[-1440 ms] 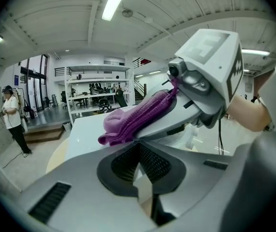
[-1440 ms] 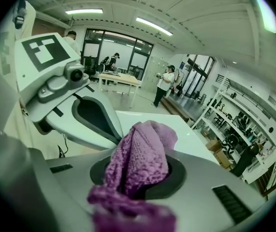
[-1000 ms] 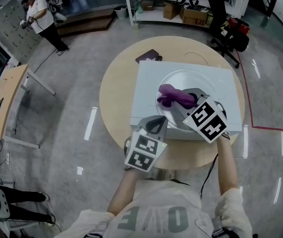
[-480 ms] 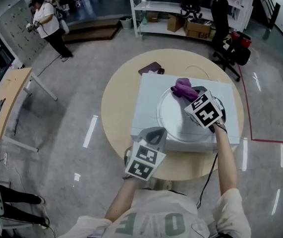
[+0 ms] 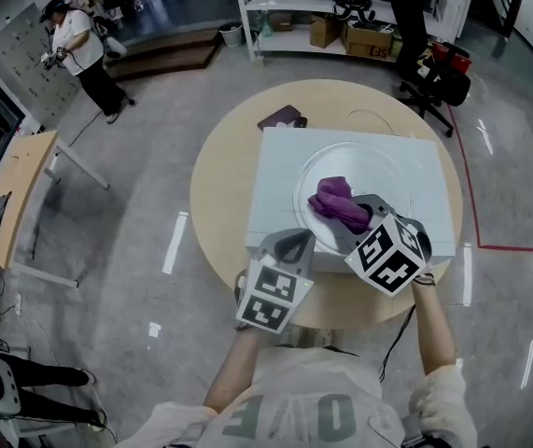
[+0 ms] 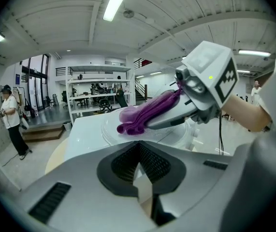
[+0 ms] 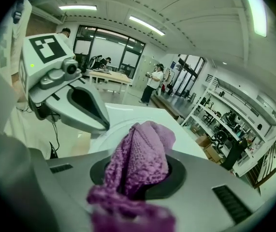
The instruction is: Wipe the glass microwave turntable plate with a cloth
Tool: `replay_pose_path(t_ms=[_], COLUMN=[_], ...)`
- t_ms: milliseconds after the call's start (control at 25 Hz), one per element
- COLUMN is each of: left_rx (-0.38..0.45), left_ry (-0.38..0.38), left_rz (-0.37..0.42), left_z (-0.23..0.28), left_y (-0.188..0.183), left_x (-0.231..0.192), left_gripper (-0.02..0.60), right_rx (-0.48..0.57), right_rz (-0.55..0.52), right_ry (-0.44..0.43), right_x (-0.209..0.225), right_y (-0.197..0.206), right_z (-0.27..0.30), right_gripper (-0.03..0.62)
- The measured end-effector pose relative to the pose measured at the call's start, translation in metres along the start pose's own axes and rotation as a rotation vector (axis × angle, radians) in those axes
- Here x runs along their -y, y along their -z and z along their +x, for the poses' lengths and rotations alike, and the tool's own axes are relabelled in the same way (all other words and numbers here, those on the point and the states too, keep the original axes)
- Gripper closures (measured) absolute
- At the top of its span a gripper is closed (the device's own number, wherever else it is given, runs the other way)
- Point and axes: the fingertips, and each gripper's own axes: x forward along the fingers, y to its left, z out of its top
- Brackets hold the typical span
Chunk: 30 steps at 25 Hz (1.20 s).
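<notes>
The round glass turntable plate (image 5: 378,171) lies flat on top of a white microwave (image 5: 275,185). My right gripper (image 5: 359,215) is shut on a purple cloth (image 5: 339,203) and presses it onto the near-left part of the plate. In the right gripper view the cloth (image 7: 140,158) bulges out between the jaws, over the plate (image 7: 113,129). My left gripper (image 5: 294,238) rests at the microwave's front-left edge, right by the plate's rim. Its jaws stand shut with nothing showing between them (image 6: 138,178). From there I see the cloth (image 6: 145,115) on the plate (image 6: 109,129).
The microwave stands on a round wooden table (image 5: 219,185), with a dark flat object (image 5: 281,117) at the table's far side. Shelving (image 5: 341,7) and an office chair (image 5: 434,63) stand behind. A person (image 5: 75,49) stands far left, near a wooden desk (image 5: 14,185).
My right gripper carried the cloth from the plate's middle out to its far edge, then back toward the near-left part. The left gripper stayed at the microwave's front edge.
</notes>
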Motion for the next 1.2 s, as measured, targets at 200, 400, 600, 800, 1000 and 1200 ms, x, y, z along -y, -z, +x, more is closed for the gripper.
replay_pose_path(t_ms=[200,400,600,800,1000,1200], left_rx=[-0.001,-0.001,0.002,0.002,0.013,0.011], left_ry=[0.002,0.002,0.001,0.001,-0.007,-0.008], left_rz=[0.003,0.004,0.011,0.009,0.003,-0.008], left_z=[-0.005,-0.006,-0.005,-0.003,-0.004,-0.003], left_y=[-0.002,-0.001,-0.001,0.0,0.0,0.0], left_x=[-0.001,-0.002,-0.002,0.0,0.0,0.0], left_gripper=[0.58,0.58,0.58,0.58,0.579,0.579], right_rx=[0.0,-0.011,0.003,0.025,0.034,-0.024], right_rz=[-0.027,-0.011,0.006,0.03,0.104,0.181], right_ry=[-0.049,-0.066,-0.07,-0.003,0.171,0.254], right_x=[-0.033,-0.047,-0.049,-0.022,0.06,0.124], right_y=[-0.006,-0.007,-0.007,-0.007,-0.008,0.009], right_z=[-0.014,-0.016,-0.017,-0.021,-0.015,0.02], right_gripper=[0.546,0.546,0.545,0.545,0.545,0.545])
